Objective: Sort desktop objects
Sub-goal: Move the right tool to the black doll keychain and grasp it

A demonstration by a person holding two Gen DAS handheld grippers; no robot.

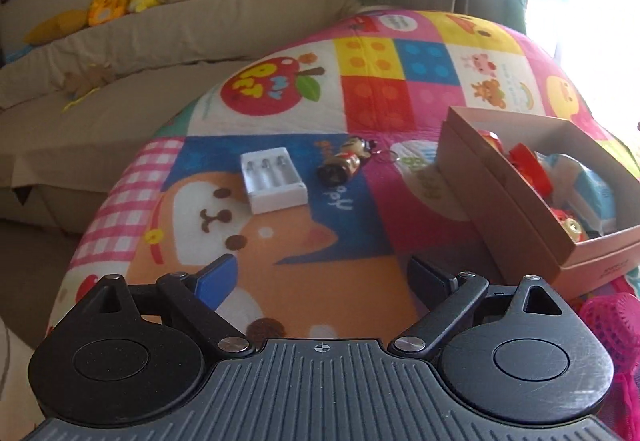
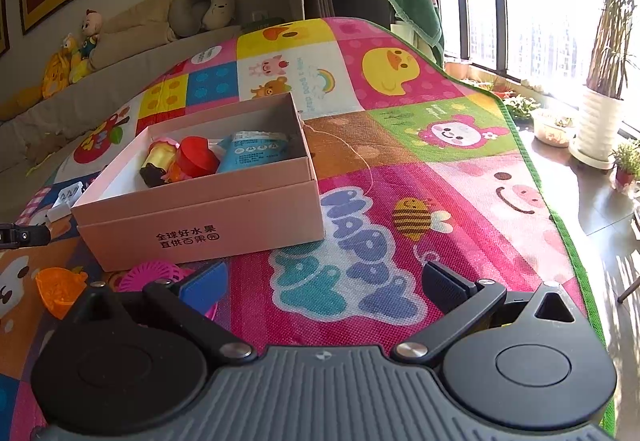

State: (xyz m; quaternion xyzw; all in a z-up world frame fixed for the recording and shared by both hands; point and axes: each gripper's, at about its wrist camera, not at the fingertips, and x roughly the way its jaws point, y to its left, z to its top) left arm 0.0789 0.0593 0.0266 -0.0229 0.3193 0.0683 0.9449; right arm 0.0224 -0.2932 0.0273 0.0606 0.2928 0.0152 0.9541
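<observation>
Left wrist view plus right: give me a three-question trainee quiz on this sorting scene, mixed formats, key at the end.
1. True or false: the white battery charger already lies inside the cardboard box.
2. Multiple choice: what lies on the mat just right of the charger in the left wrist view? A) a doll keychain B) a spoon C) a mug
3. Fill in: the left gripper and right gripper both have their jaws ____, with nothing between them.

Key: 1 false; 2 A; 3 open
</observation>
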